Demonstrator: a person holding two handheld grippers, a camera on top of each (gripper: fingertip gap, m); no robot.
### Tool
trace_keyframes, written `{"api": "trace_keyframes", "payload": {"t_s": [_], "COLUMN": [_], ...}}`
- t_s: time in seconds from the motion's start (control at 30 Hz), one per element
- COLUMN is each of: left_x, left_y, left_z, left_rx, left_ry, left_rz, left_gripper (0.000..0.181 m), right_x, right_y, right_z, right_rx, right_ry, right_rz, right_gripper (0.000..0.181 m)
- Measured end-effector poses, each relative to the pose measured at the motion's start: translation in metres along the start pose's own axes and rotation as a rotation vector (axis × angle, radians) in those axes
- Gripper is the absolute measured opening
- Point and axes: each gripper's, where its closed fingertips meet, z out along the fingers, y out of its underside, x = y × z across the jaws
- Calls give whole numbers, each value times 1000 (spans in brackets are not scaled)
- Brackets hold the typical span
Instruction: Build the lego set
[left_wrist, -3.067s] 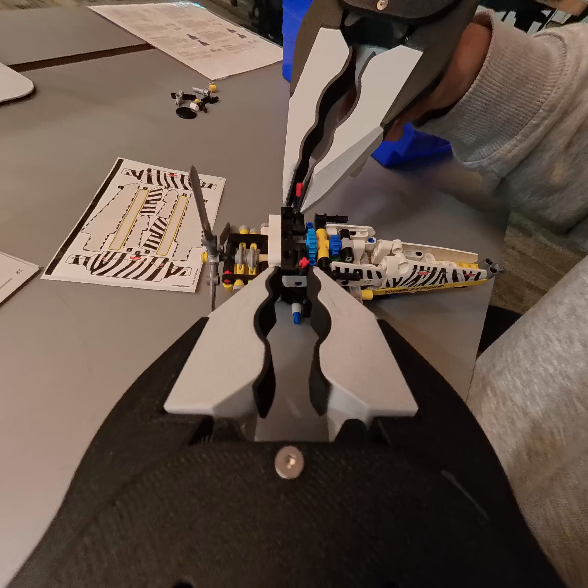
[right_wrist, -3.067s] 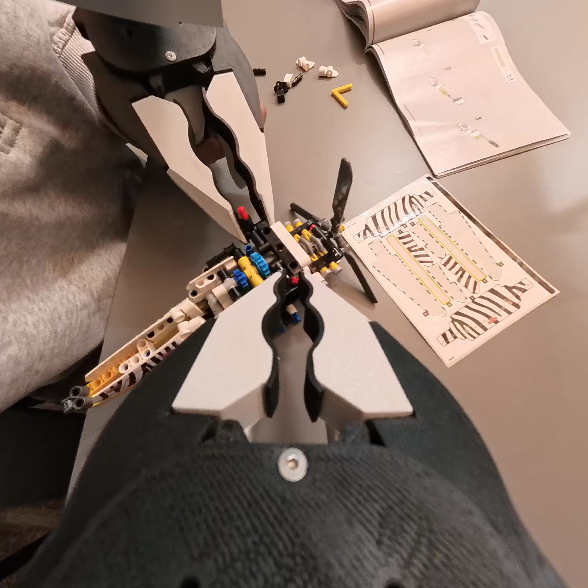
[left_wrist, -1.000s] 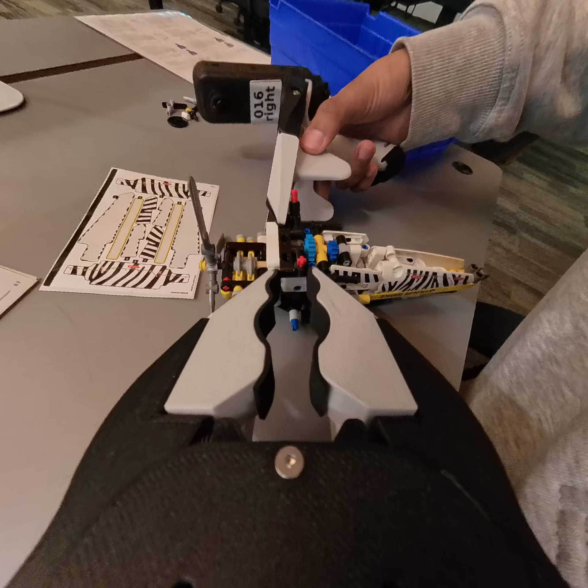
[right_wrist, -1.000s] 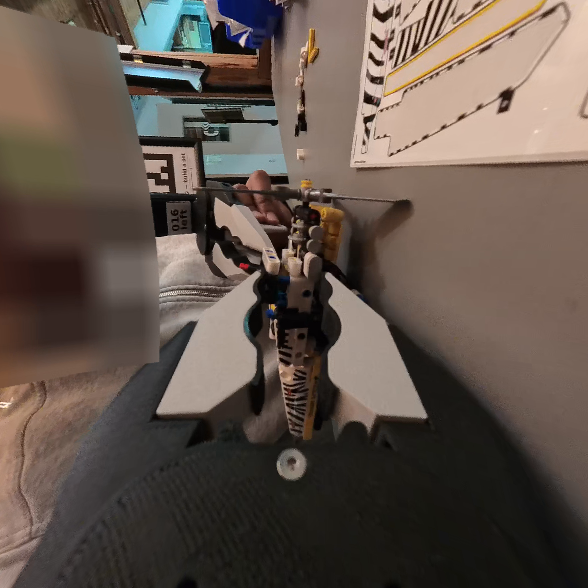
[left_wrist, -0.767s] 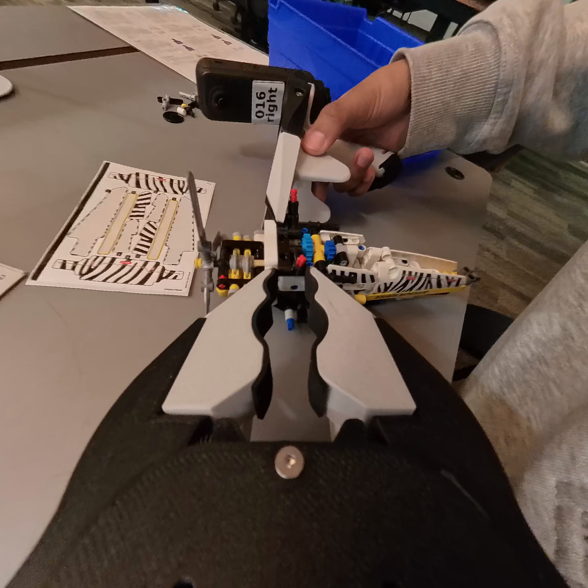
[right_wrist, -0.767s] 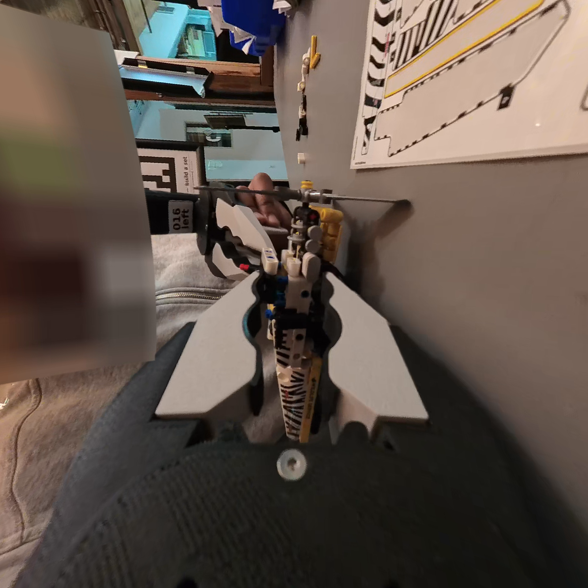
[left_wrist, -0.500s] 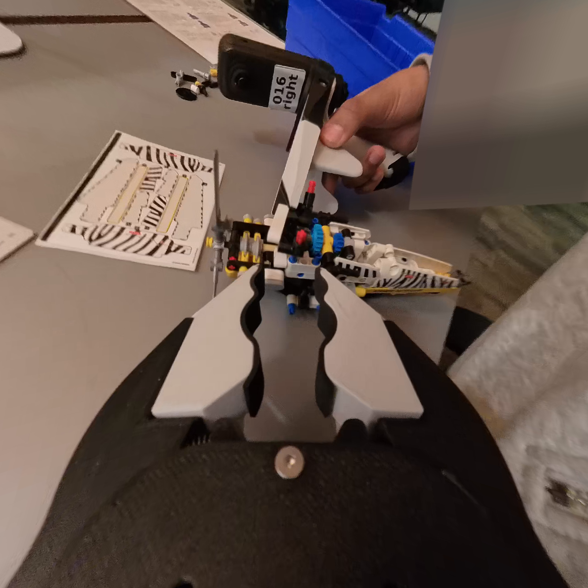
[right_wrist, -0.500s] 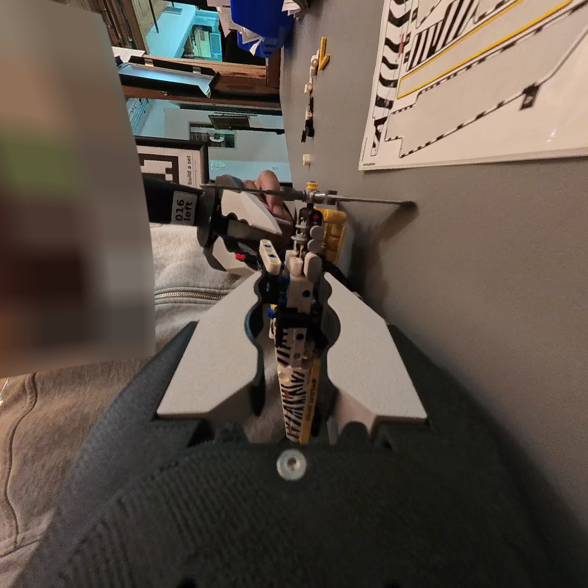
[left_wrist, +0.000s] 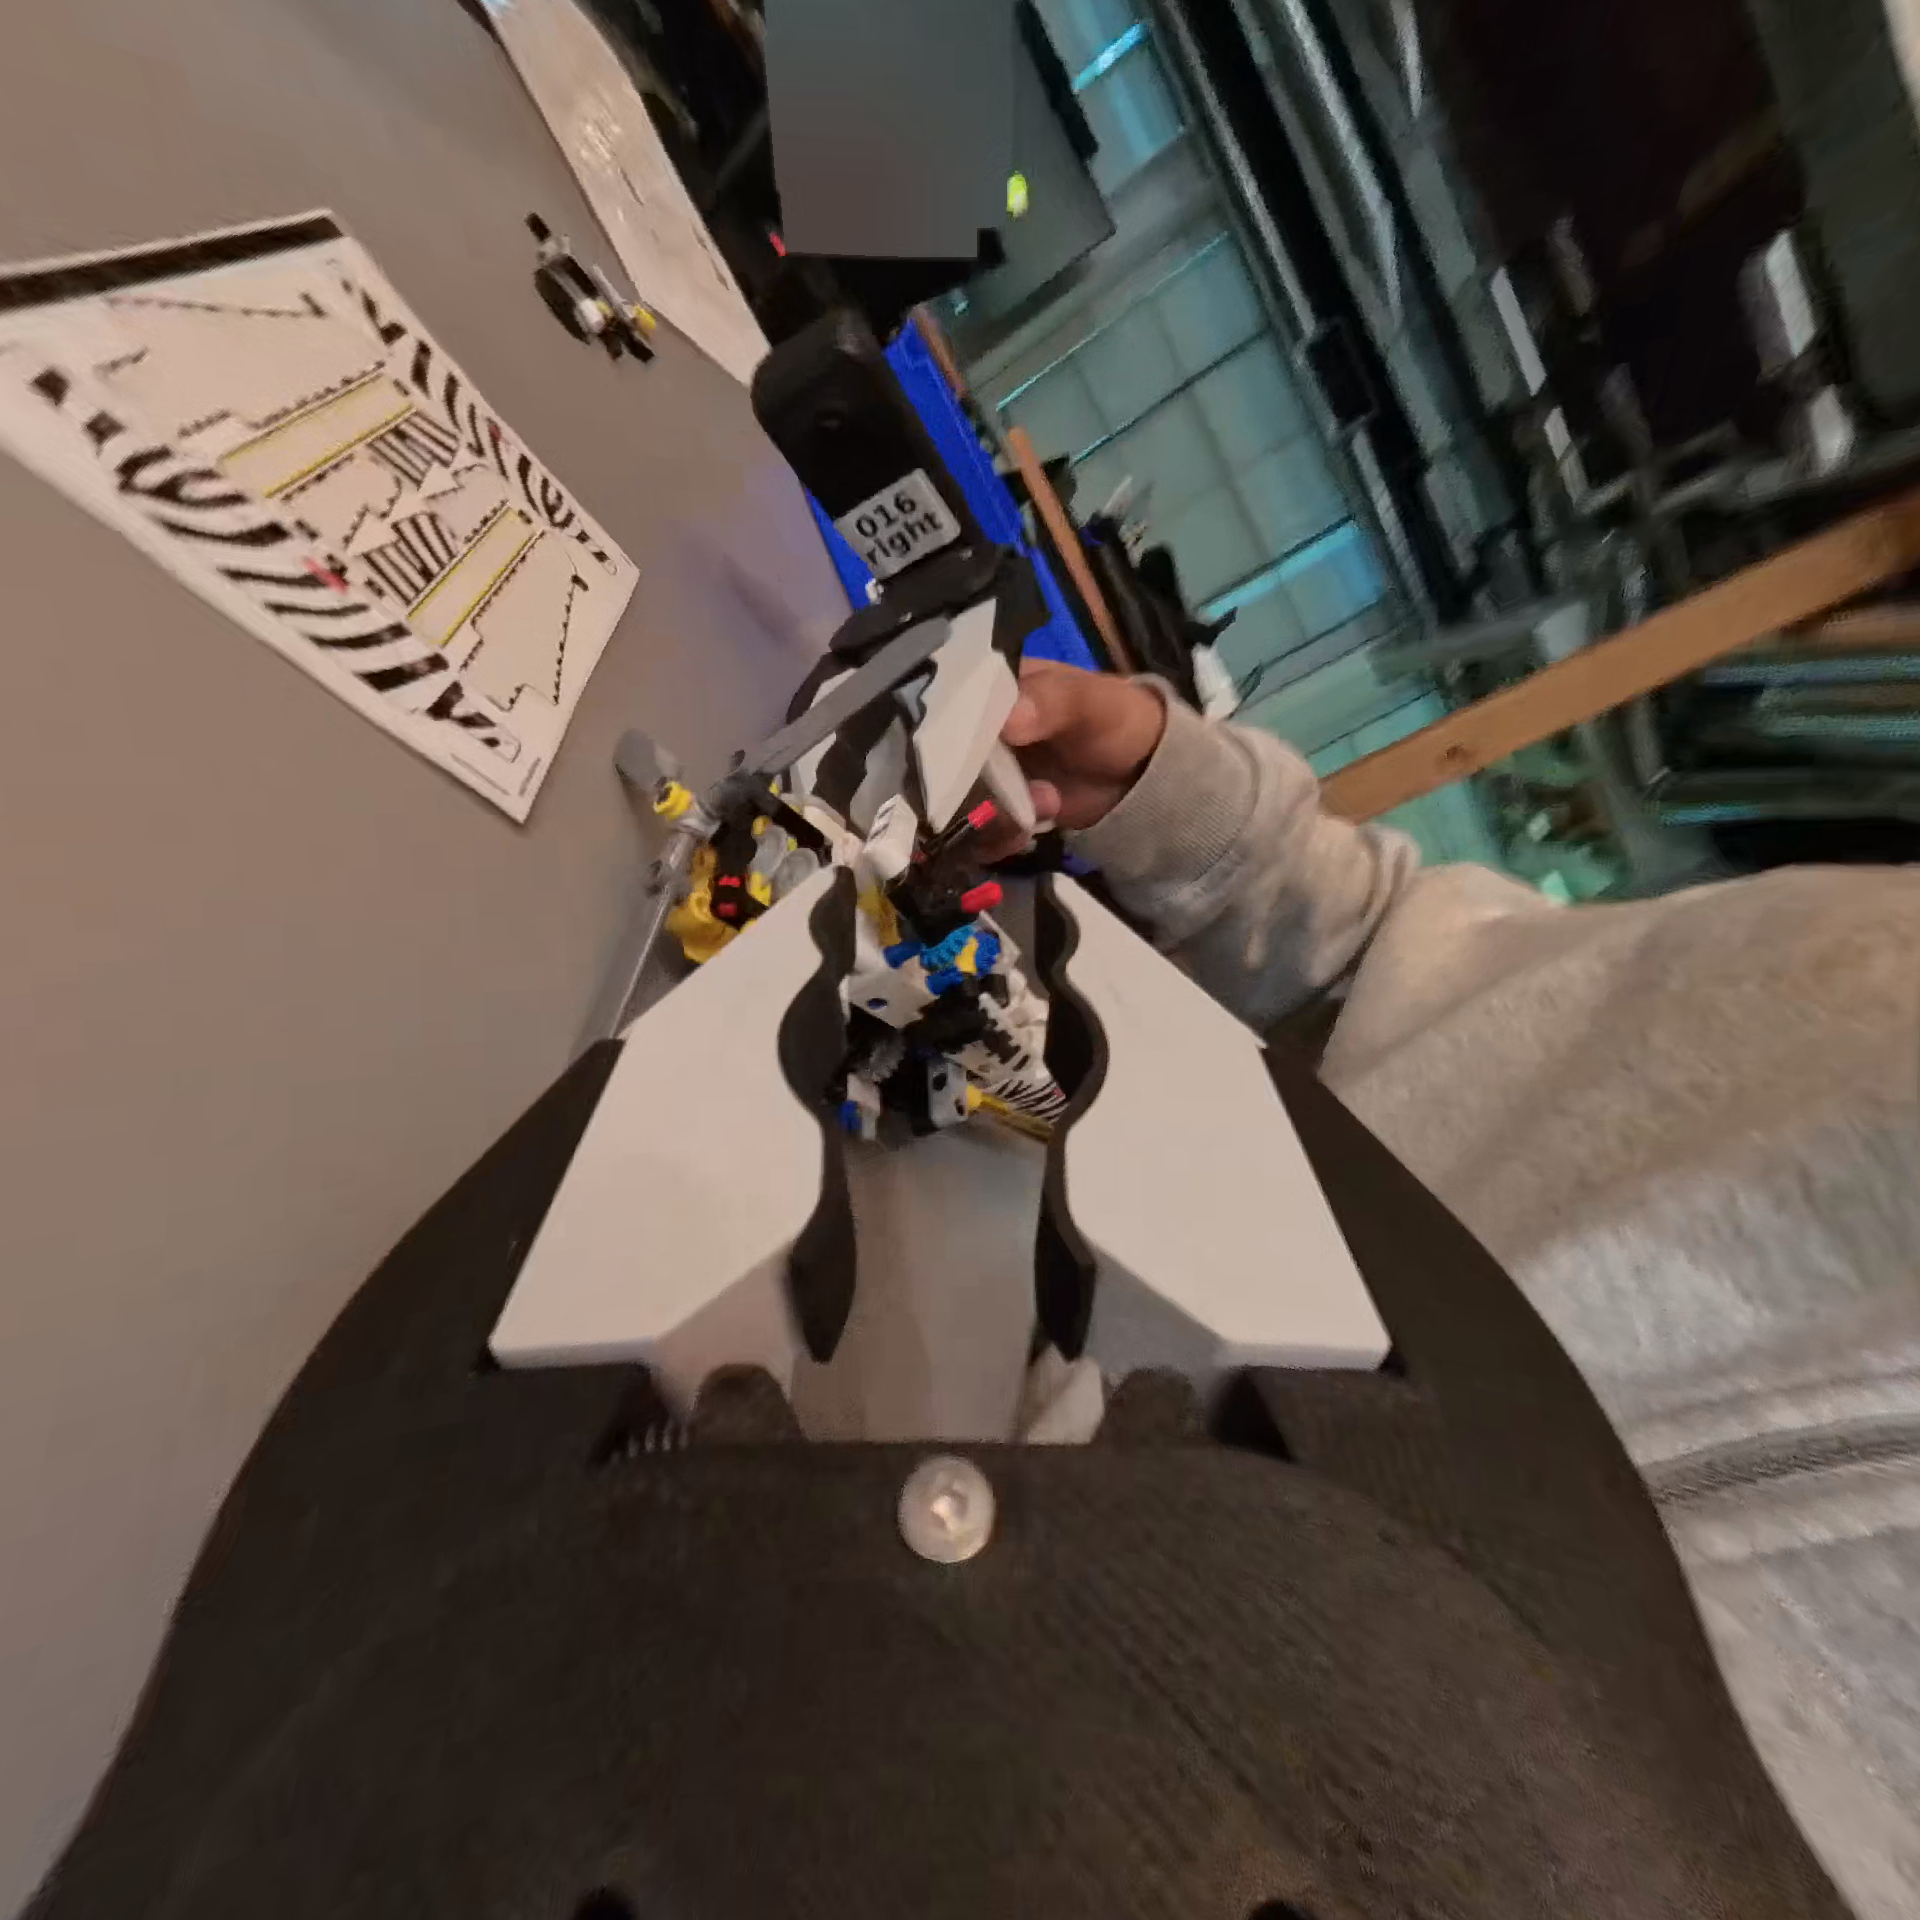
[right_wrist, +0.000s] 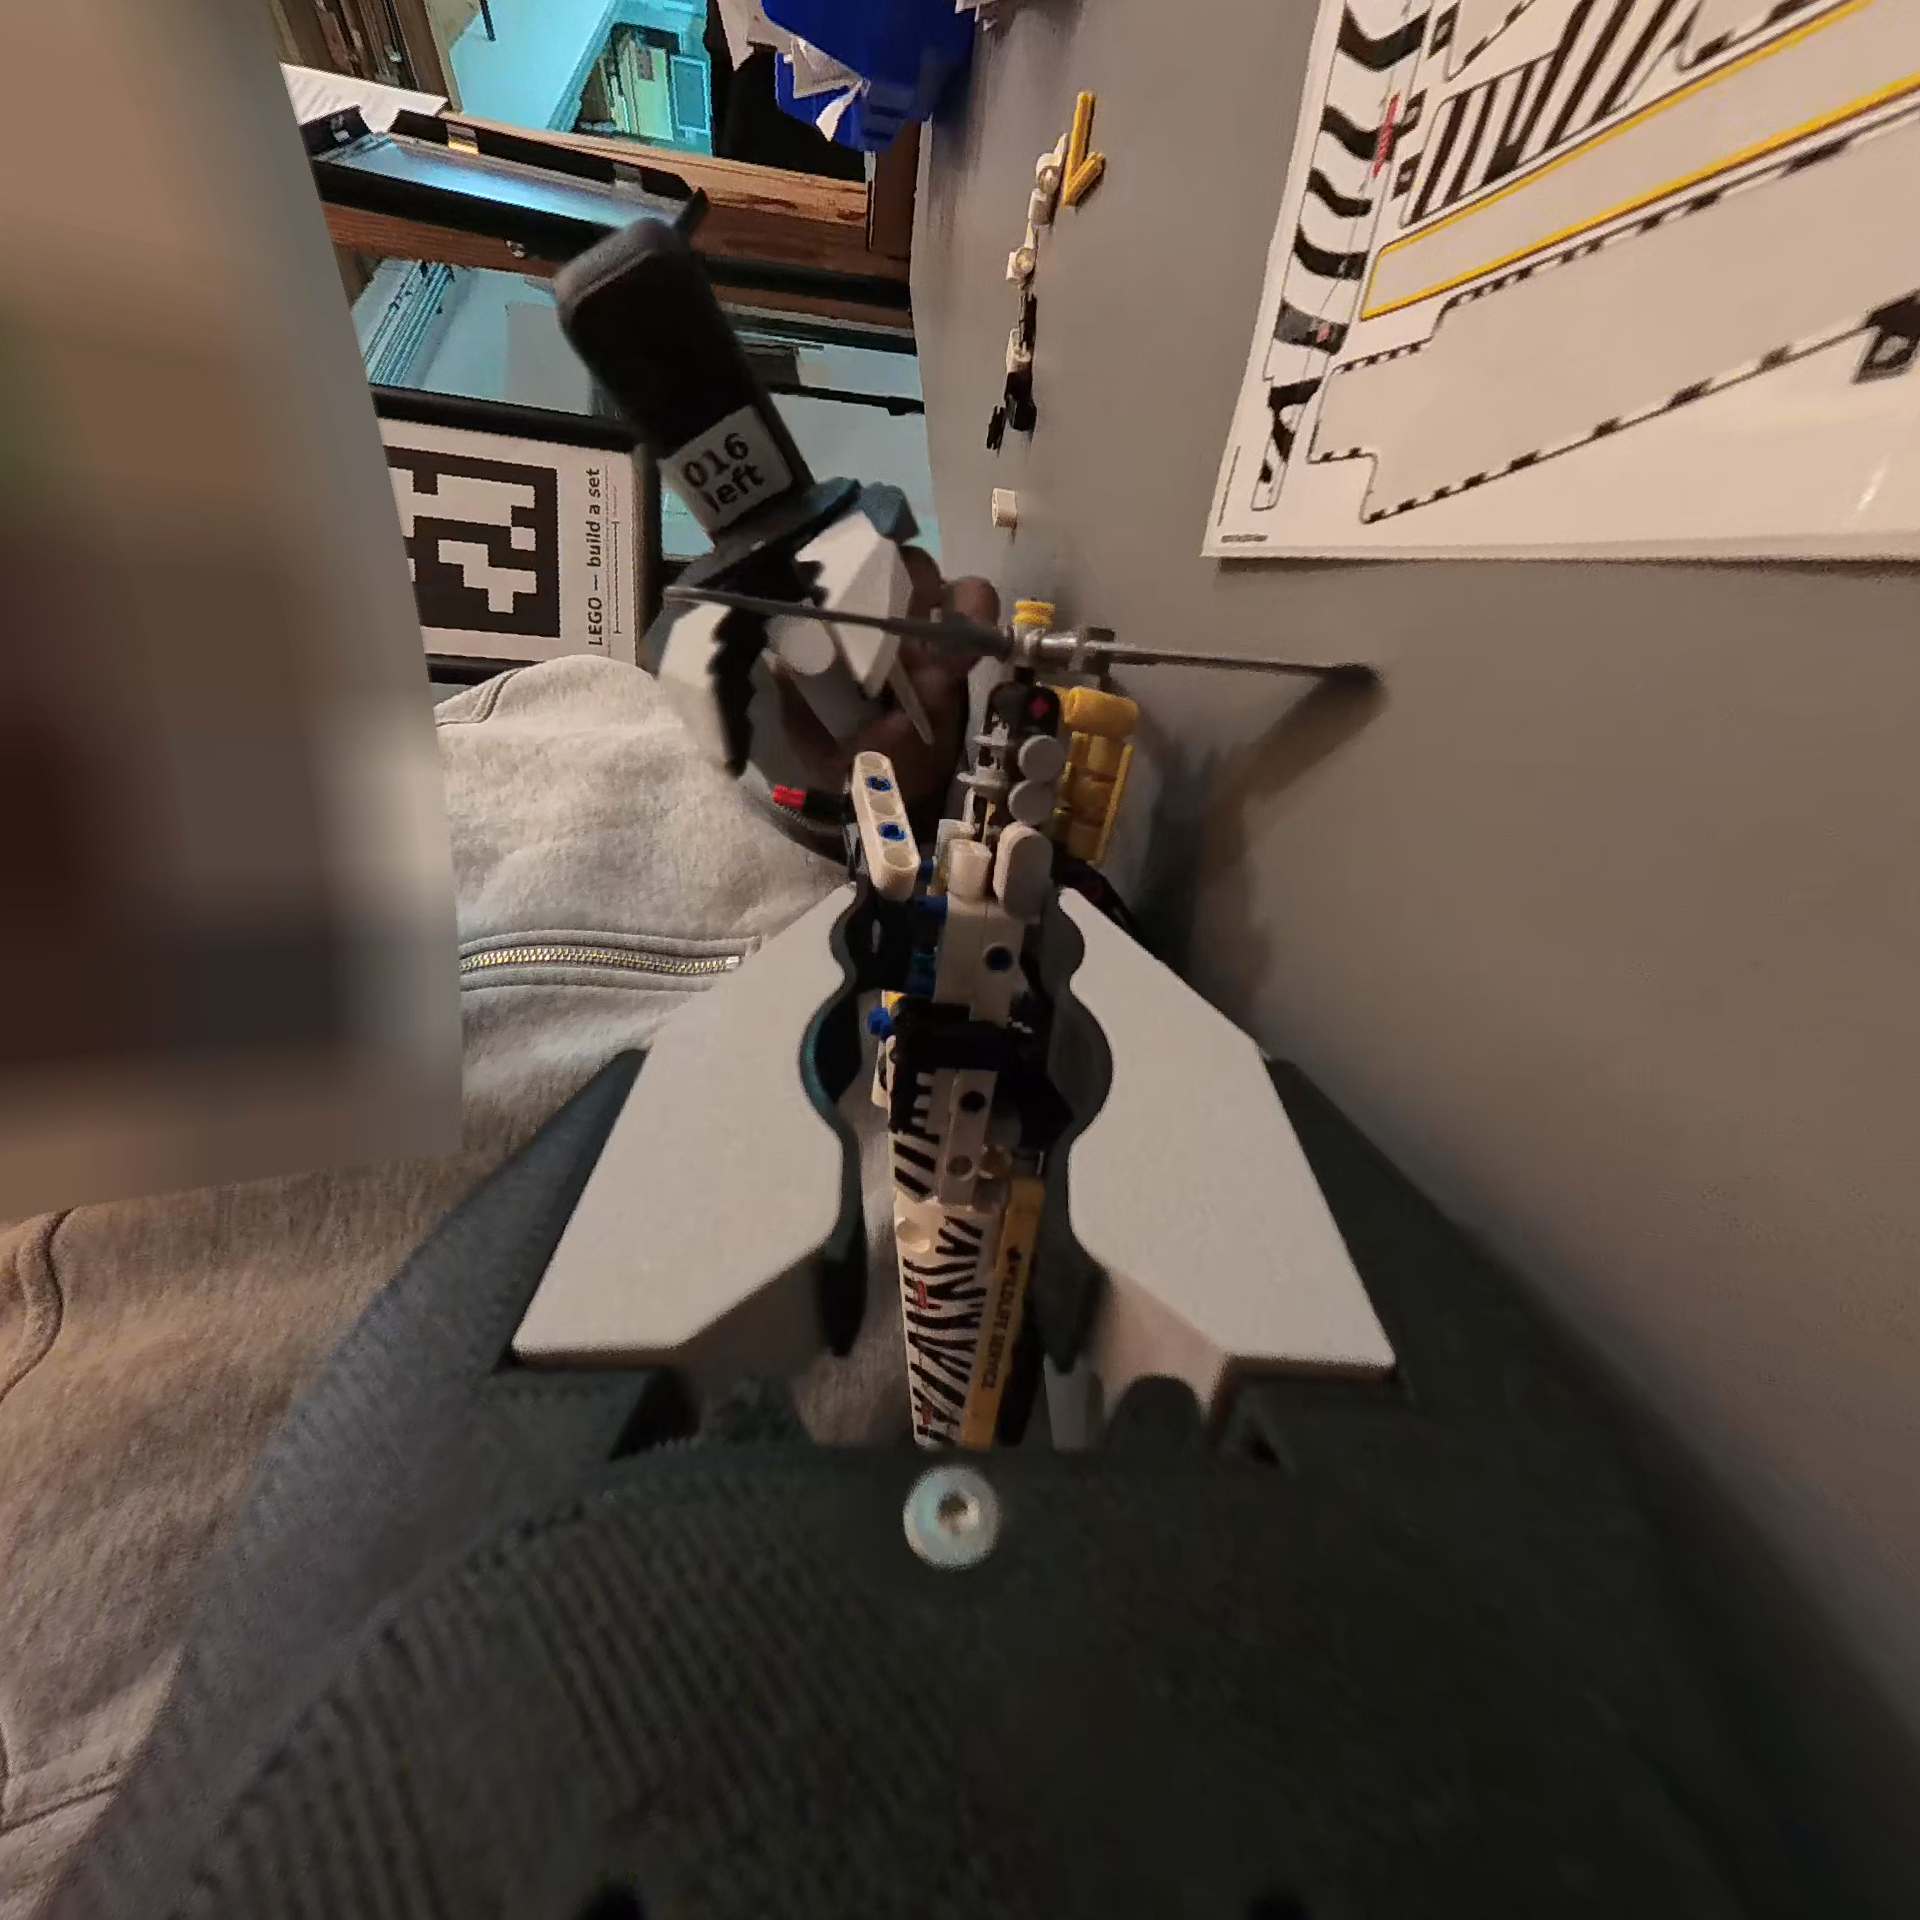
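Lego model (right_wrist: 961, 1091) clamped at frame centre between right gripper (right_wrist: 961, 935) jaws, striped tail toward camera. Left gripper (left_wrist: 940, 935) jaws parted around model's body, not visibly pressing. Sticker sheet (left_wrist: 312, 499) upper left on grey worktop (left_wrist: 208, 1039); loose parts (right_wrist: 1029, 312) top centre.

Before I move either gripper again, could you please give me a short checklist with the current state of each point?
1. Right gripper grips the lego model: ok, the striped body sits between its fingers.
2. Left gripper shut on the model: not ok, it is open; contact cannot be told.
3. Rotor blade clear of the table: cannot tell, its tip looks very near the surface.
4. Upper red pin fully seated: cannot tell, it juts out.
5. Sticker sheet out of the way: ok, it lies flat, apart from the model.
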Motion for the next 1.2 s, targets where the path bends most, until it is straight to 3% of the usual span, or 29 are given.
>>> {"api": "trace_keyframes", "payload": {"t_s": [0.13, 0.23, 0.5, 0.6, 0.7, 0.77, 0.83, 0.9, 1.13, 1.2], "left_x": [0, -2, -3, -3, -1, 2, 3, 5, 0, 3], "left_y": [17, 22, 25, 26, 19, 12, 7, 5, 5, 2], "left_z": [18, 24, 22, 20, 16, 10, 5, 1, -16, -28], "left_rx": [-120, -148, -130, -114, -50, 5, 43, 72, 136, 172], "left_ry": [-89, -131, -153, -183, -198, -192, -194, -184, -221, -226], "left_rz": [213, 288, 290, 330, 342, 333, 335, 328, 311, 306], "left_gripper": [37, 22, 20, 20, 18, 18, 4, 4, 4, 3], "right_x": [0, 1, -8, -23, -44, -50, -44, -35, -4, 6], "right_y": [1, 1, -2, -2, 0, 10, 23, 34, 50, 51], "right_z": [1, 1, -7, -20, -32, -34, -33, -28, 2, 2], "right_rx": [-13, -10, 84, 181, 308, 349, 354, 365, 394, 361], "right_ry": [10, 26, 66, 107, 278, 494, 755, 962, 1173, 1230], "right_rz": [-8, -12, -44, -124, -339, -518, -656, -718, -658, -633], "right_gripper": [30, 32, 48, 37, 37, 47, 59, 61, 64, 55]}}
